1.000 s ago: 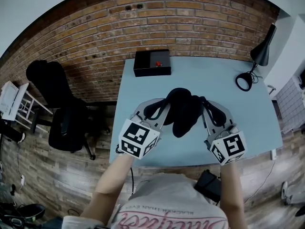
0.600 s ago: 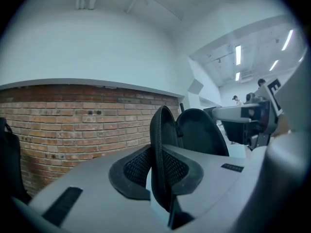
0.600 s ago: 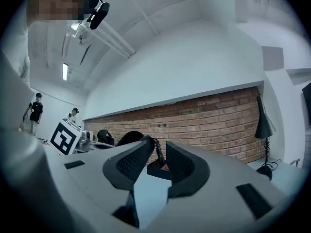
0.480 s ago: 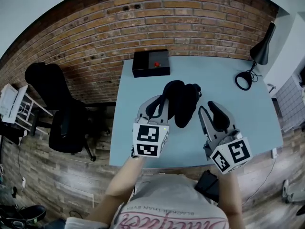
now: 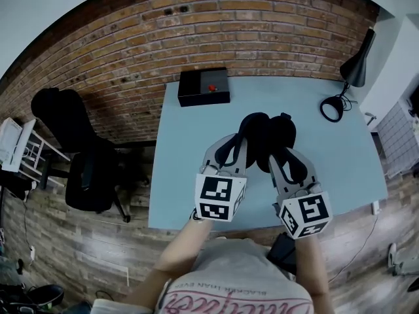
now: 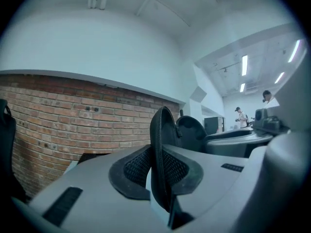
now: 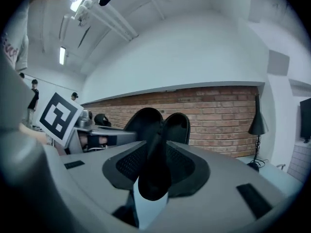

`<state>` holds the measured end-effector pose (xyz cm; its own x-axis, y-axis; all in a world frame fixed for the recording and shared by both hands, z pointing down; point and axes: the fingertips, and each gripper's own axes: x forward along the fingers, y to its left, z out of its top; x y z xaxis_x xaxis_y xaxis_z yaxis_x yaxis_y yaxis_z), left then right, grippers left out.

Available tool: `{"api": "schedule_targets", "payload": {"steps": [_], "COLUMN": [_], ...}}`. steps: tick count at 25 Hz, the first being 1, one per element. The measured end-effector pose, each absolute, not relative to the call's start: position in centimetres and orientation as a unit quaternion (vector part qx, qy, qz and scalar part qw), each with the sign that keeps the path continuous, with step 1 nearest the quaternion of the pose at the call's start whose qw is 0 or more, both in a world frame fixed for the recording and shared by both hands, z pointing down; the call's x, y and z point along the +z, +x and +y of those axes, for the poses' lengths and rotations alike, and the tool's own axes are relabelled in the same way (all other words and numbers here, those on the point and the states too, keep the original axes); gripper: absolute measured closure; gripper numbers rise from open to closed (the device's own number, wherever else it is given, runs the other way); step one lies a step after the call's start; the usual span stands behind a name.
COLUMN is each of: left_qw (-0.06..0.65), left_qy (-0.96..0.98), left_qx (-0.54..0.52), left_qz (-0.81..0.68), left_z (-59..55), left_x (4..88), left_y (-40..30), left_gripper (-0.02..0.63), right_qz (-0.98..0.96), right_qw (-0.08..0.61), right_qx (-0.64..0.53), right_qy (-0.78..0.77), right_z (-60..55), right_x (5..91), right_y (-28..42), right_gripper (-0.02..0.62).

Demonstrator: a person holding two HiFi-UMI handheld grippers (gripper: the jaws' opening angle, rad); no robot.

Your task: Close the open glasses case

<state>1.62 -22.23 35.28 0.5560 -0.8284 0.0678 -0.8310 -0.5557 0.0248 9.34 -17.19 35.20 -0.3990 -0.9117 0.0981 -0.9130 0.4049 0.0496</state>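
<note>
While your left gripper (image 6: 156, 176) is clamped tight on the rim of 1 shell of the black glasses case (image 6: 163, 123), your right gripper (image 7: 154, 174) has just been opening its jaws. They now stand apart around the other shell's edge without visibly pressing it. The case hangs open between the 2 grippers, over the middle of the blue table (image 5: 190, 136); no view shows whether it touches the top.

As I judge it, only 1 thin pinch holds the case, so a push from the right could twist it out of that grip or drop it. If you swing the shells together with the left jaws on the rim, you would likely trap them in the seam and leave the case ajar.

Count:
- 2 grippers
- 1 glasses case with 2 shells
- 1 table
- 1 black box (image 5: 204, 87) with a red button, at the table's far left
- 1 desk lamp (image 5: 347, 84) at the far right
- 1 office chair (image 5: 78, 149) left of the table
</note>
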Motion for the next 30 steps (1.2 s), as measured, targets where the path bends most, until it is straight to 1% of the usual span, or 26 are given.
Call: {"api": "schedule_targets", "payload": {"steps": [5,9,11,13,15,30], "left_qw": [0.086,0.132,0.142,0.147,0.149,0.12], "left_qy": [0.915,0.917,0.917,0.915,0.913,0.918], "left_qx": [-0.025,-0.053,-0.056,-0.053,-0.053,-0.049], "left_qz": [-0.393,-0.372,-0.368,-0.371,-0.376,-0.376], "left_z": [-20.9,-20.8,-20.8,-20.8,-20.9,-19.8], "left_x": [35.6,36.3,36.6,36.8,37.0,36.7], "left_y": [3.0,2.5,2.2,1.7,1.3,1.8], "left_gripper": [0.565,0.565,0.565,0.565,0.565,0.565], "right_qz": [-0.82,-0.822,-0.82,-0.814,-0.81,-0.804], "right_qw": [0.032,0.014,0.007,0.002,-0.003,0.03], "right_qx": [0.027,0.035,0.039,0.045,0.052,0.04], "right_qy": [0.57,0.568,0.571,0.579,0.584,0.593], "right_z": [-17.6,-17.4,-17.3,-17.2,-17.1,-16.4], "right_x": [36.1,36.9,37.1,37.3,37.4,38.0], "right_y": [11.8,12.3,12.5,12.8,13.0,12.6], "right_gripper": [0.48,0.485,0.506,0.559,0.575,0.577]}}
